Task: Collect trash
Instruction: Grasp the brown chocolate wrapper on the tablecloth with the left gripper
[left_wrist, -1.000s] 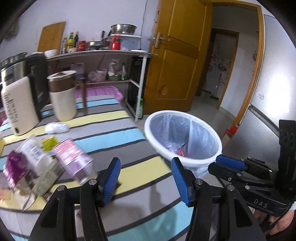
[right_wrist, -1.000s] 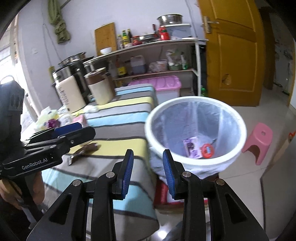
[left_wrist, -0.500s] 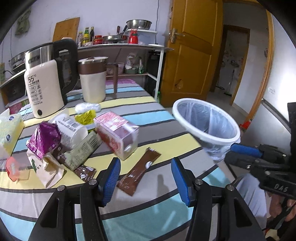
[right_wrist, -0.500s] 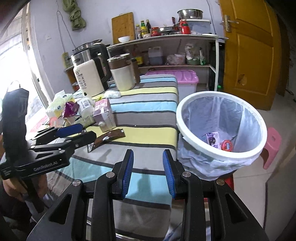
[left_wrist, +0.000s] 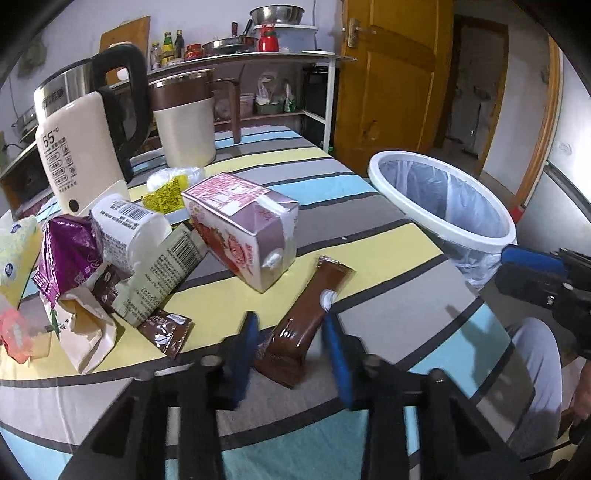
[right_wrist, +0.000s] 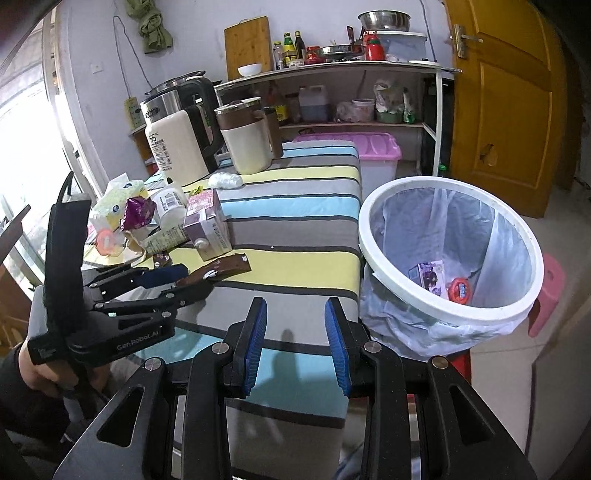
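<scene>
Down at the near edge of the striped table (left_wrist: 369, 206), the left wrist view has the left gripper (left_wrist: 290, 345) closing around the near end of a brown snack wrapper (left_wrist: 306, 317), pads not quite on it yet I think. So it's the pick-up step. Over on the right wrist view, the right gripper (right_wrist: 295, 343) hangs part open with nothing in it, and the white trash bin (right_wrist: 448, 254) sits just off the table's right edge. Next move probably needs a firm pinch, lift, then swing over to the bin.
</scene>
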